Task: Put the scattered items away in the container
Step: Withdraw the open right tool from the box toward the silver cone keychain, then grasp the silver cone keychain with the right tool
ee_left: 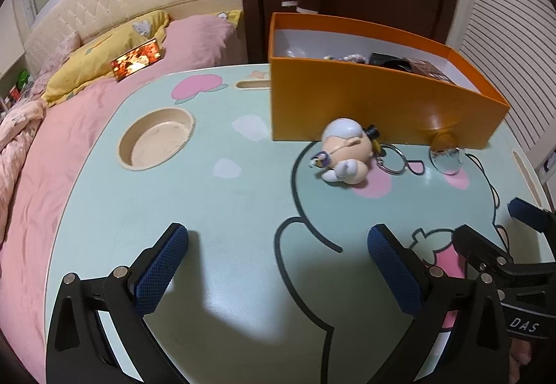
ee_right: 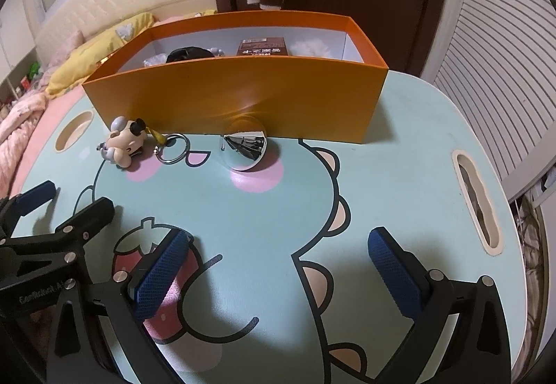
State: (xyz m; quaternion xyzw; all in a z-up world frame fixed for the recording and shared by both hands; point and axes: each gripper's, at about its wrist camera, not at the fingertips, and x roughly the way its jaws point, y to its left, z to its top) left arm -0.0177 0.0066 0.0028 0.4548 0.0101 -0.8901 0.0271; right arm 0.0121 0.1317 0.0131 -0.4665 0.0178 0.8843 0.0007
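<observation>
Both the left gripper (ee_left: 278, 266) and right gripper (ee_right: 278, 266) hovered with fingers released, empty, near the desk's (ee_right: 399, 175) front edge. The figurine keychain (ee_left: 344, 154) and shiny dome (ee_right: 244, 149) lay against the orange box (ee_right: 236, 99) at the far edge.

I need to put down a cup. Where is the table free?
Free: the mint cartoon table between both open grippers and the orange cardboard box. Crowded: along the box's front wall, with the cartoon figure keychain and shiny chrome dome.
</observation>
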